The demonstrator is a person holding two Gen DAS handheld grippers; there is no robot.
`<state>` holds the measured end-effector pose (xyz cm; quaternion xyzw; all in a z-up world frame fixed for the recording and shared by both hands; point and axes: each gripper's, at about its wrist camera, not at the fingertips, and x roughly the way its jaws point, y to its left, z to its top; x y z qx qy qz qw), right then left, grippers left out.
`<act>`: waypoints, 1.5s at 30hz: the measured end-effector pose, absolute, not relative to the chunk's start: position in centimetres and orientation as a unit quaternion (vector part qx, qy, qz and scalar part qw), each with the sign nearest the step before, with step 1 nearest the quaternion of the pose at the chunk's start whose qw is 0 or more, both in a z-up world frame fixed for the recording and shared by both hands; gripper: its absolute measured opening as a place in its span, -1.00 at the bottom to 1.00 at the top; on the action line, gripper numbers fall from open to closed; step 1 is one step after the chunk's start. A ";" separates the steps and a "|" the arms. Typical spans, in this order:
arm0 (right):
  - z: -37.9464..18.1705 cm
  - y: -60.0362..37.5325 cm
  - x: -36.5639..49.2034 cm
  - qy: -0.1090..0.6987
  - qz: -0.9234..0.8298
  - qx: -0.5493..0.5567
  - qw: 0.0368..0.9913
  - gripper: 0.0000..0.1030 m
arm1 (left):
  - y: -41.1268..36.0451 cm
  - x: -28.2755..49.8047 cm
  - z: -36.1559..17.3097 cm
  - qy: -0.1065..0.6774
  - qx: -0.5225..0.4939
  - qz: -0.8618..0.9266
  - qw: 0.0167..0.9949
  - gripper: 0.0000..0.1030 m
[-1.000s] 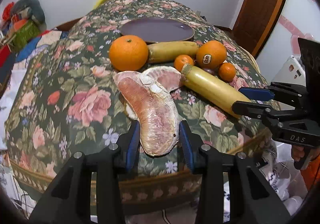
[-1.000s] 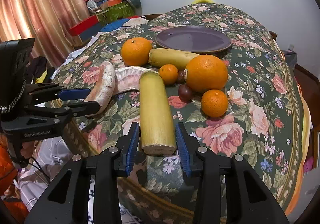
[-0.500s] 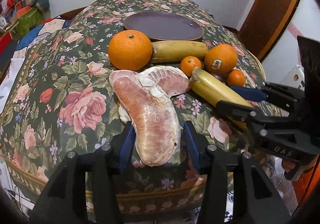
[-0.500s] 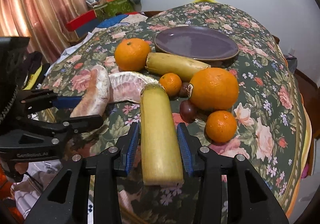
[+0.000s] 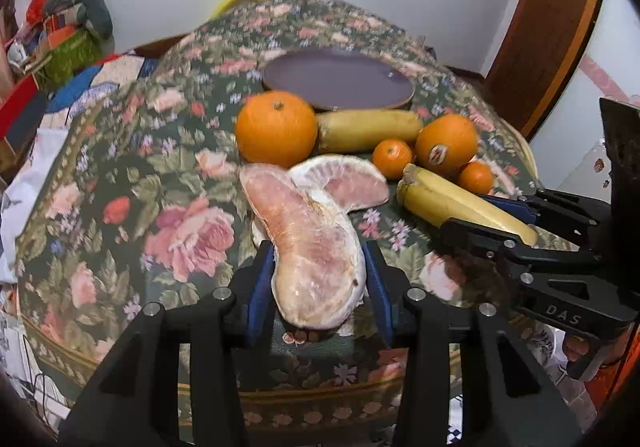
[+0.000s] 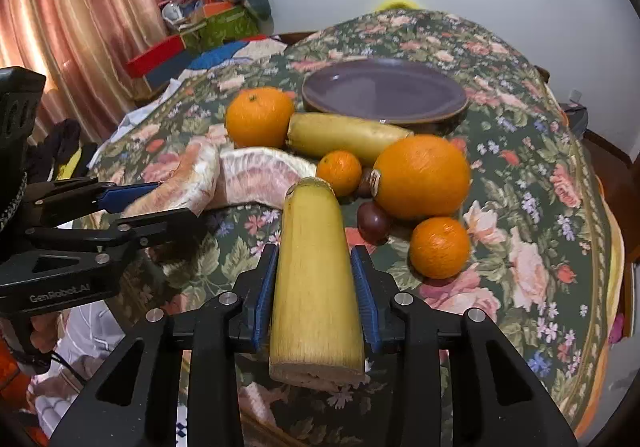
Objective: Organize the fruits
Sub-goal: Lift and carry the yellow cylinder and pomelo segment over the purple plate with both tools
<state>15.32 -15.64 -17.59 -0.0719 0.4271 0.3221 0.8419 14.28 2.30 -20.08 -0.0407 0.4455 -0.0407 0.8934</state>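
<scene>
A floral tablecloth (image 6: 520, 151) covers the desk. At upper left of the frame hang pink curtains (image 6: 76, 19), beside piled boxes and clothes (image 6: 216, 15). A brown door (image 5: 548, 31) stands at upper right.

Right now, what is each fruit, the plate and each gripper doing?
Purple round plate: empty, on the table.
Peeled pink pomelo wedge: between the closing left gripper's pads.
Left gripper: closing on that wedge.
Long yellow cut stalk: between the closing right gripper's pads.
Right gripper: closing on that stalk.
Big stickered orange: resting loose.
</scene>
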 end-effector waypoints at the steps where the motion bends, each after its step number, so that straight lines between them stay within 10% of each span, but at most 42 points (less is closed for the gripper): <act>1: -17.3 -15.8 15.2 0.422 0.322 -0.070 0.844 -0.35 | 2.2 14.2 -19.6 0.440 -0.038 -0.042 0.896 -0.17; 45: -9.8 -17.9 24.1 0.320 0.276 -0.026 0.906 -0.35 | 3.9 23.6 -11.5 0.341 -0.040 -0.057 0.937 -0.55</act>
